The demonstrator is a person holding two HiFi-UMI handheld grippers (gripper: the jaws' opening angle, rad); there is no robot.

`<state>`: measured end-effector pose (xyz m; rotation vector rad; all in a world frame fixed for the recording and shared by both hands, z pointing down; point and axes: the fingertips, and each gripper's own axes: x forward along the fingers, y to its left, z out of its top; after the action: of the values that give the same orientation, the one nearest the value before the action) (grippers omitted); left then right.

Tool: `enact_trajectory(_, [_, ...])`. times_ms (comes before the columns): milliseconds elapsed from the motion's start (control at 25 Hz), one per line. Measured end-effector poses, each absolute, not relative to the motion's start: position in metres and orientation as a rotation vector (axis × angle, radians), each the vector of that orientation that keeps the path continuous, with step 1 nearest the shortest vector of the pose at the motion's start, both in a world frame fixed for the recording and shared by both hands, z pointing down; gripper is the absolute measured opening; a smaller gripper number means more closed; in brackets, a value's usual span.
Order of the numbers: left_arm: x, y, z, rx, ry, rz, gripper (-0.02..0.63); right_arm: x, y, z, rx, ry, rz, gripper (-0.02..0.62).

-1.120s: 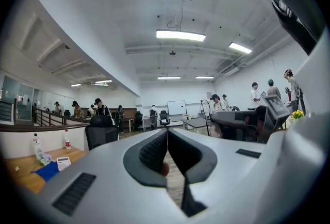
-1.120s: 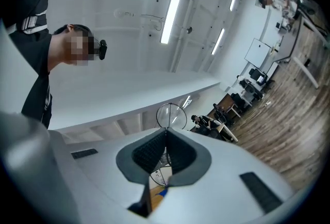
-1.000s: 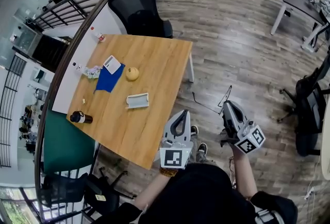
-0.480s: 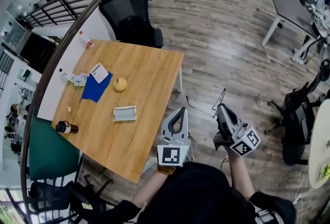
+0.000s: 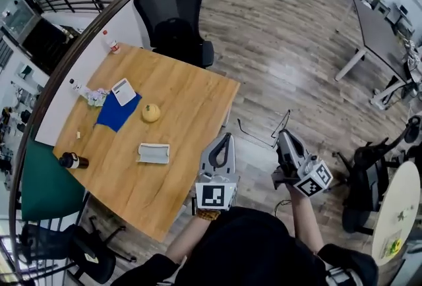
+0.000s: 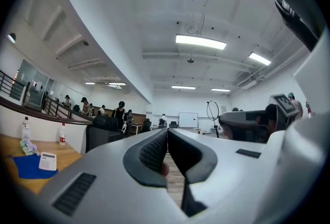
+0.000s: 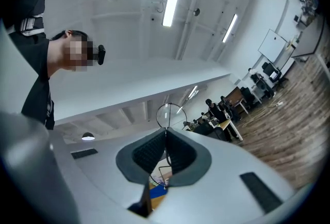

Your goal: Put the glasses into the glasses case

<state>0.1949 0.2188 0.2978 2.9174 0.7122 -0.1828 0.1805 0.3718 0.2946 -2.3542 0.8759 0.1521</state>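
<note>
- While the person stands by the wooden table (image 5: 191,100), the right claw (image 5: 283,136) is squeezed shut on the glasses (image 7: 167,114).
- Its two jaws pinch the thin wire frame. One round lens pokes out past the jaw tips, and more of the frame hangs below them.
- In the right gripper view, the long side of the glasses runs up and down across the jaws, not flat.
- In the head view, the glasses hang over the wood floor (image 5: 283,47). They are to the right of the table and do not touch it.
- The left claw (image 5: 226,138) is closed too. Its jaws press together with nothing between them, and it points past the table's right edge.
- The glasses case (image 5: 153,153) lies flat on the table, well apart from both claws. Its long side runs left to right in the head view.
- Near the case sit a round yellow thing (image 5: 151,113) and a blue cloth (image 5: 115,114).
- A dark bottle (image 5: 71,161) lies on its side by the table's left edge.
</note>
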Motion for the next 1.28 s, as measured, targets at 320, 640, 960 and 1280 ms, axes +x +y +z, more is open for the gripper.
enact_trajectory(320, [0.252, 0.149, 0.303, 2.93, 0.383, -0.222, 0.023, 0.242, 0.326, 0.274, -2.354, 1.083, 0.102, 0.014])
enact_trajectory(640, [0.271, 0.1, 0.309, 2.909, 0.185, -0.24, 0.023, 0.28, 0.267, 0.276, -2.265, 1.25, 0.002, 0.014])
enact_trajectory(960, [0.242, 0.054, 0.301, 2.958, -0.064, -0.256, 0.023, 0.295, 0.204, 0.28, -2.107, 1.449, -0.062, 0.014])
enact_trajectory(1280, [0.205, 0.032, 0.317, 3.0, -0.363, -0.13, 0.022, 0.302, 0.164, 0.296, -1.924, 1.608, -0.153, 0.014])
